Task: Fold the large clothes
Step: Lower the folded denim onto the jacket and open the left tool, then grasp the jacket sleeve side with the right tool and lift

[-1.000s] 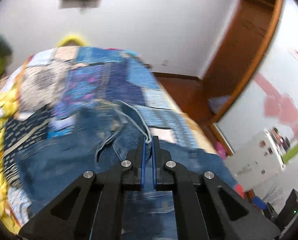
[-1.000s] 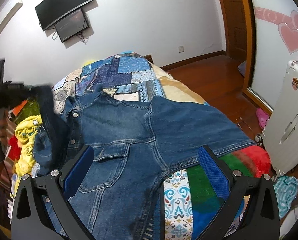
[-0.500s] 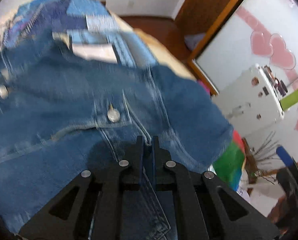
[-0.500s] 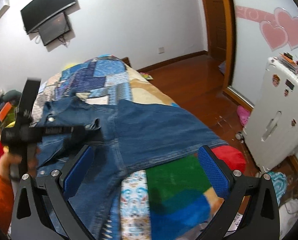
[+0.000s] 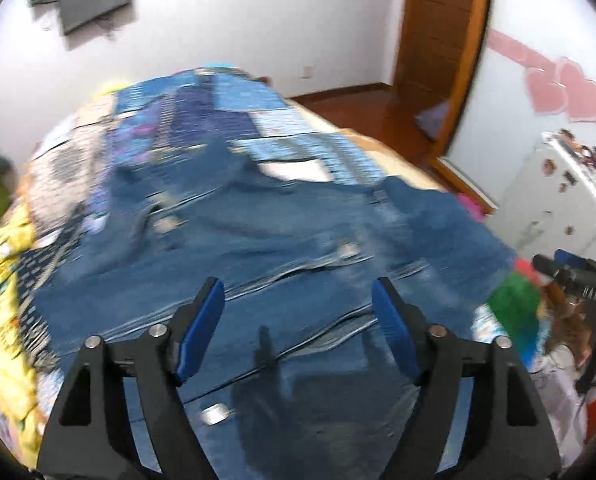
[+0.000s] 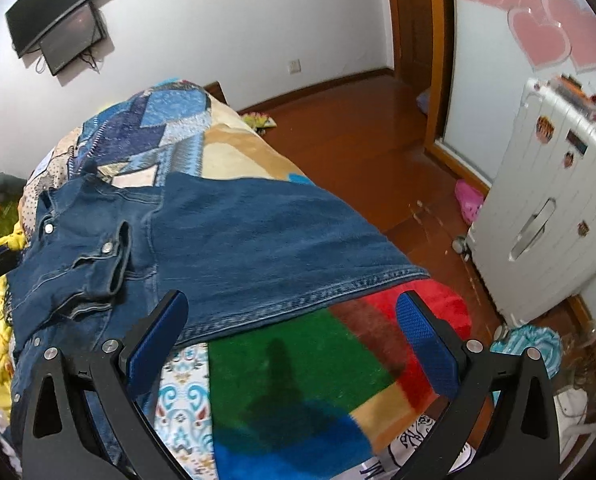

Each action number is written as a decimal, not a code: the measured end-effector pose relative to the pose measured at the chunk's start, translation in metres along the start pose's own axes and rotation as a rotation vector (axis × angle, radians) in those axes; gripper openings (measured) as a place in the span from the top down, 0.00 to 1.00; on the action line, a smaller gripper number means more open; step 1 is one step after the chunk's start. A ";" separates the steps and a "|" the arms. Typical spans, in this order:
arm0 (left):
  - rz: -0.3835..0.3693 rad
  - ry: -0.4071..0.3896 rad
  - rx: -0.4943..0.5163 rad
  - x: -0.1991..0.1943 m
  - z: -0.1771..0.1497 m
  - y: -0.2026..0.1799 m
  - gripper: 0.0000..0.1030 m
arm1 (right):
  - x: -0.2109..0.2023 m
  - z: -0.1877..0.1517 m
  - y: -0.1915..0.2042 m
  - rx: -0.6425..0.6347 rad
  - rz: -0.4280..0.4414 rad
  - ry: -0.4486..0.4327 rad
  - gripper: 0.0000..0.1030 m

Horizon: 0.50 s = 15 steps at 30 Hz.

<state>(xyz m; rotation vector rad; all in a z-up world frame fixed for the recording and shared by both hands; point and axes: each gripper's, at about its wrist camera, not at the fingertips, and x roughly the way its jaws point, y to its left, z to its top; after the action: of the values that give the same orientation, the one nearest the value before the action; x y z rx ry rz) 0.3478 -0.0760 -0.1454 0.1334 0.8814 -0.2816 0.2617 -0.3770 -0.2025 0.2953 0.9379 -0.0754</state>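
Note:
A blue denim jacket (image 6: 237, 240) lies spread on the bed over a patchwork quilt (image 6: 157, 120). One sleeve with its buttoned cuff (image 6: 109, 260) is folded across the jacket's front. In the blurred left wrist view the jacket (image 5: 277, 240) fills the middle. My left gripper (image 5: 298, 308) is open and empty just above the denim. My right gripper (image 6: 291, 324) is open and empty above the jacket's hem (image 6: 318, 296) and a green and red blanket (image 6: 318, 356).
Yellow clothes (image 5: 1, 280) are heaped at the bed's left side. A white cabinet (image 6: 546, 216) stands on the wooden floor (image 6: 358, 140) to the right, with a door (image 6: 414, 20) behind. A TV (image 6: 57, 12) hangs on the far wall.
My left gripper carried the sleeve across the jacket, then opened and let it go; the sleeve now lies folded on the front. My right gripper stayed open and shifted toward the hem.

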 end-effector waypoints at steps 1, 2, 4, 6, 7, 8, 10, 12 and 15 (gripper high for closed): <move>0.022 0.001 -0.016 -0.001 -0.006 0.008 0.23 | 0.006 0.000 -0.004 0.009 0.020 0.026 0.00; 0.048 0.005 -0.047 -0.004 -0.017 0.022 0.23 | 0.013 0.000 -0.009 0.023 0.039 0.052 0.00; 0.075 0.017 -0.096 -0.007 -0.035 0.042 0.23 | 0.024 -0.002 -0.017 0.056 0.067 0.095 0.00; 0.096 0.024 -0.146 -0.011 -0.051 0.060 0.23 | 0.037 -0.002 -0.025 0.092 0.102 0.140 0.00; 0.112 0.027 -0.179 -0.012 -0.060 0.070 0.23 | 0.041 -0.002 -0.028 0.106 0.116 0.157 0.00; 0.122 0.028 -0.202 -0.013 -0.066 0.077 0.23 | 0.051 -0.002 -0.032 0.130 0.144 0.198 0.00; 0.143 0.027 -0.254 -0.017 -0.079 0.089 0.23 | 0.065 0.001 -0.036 0.150 0.165 0.253 0.00; 0.148 0.023 -0.301 -0.019 -0.088 0.098 0.23 | 0.074 0.008 -0.037 0.149 0.170 0.246 0.00; 0.143 0.024 -0.368 -0.023 -0.099 0.106 0.23 | 0.087 0.014 -0.039 0.163 0.164 0.249 0.00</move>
<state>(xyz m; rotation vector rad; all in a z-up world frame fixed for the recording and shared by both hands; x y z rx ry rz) 0.2923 0.0527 -0.1900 -0.1419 0.9291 0.0178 0.3169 -0.4124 -0.2729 0.5410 1.1530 0.0366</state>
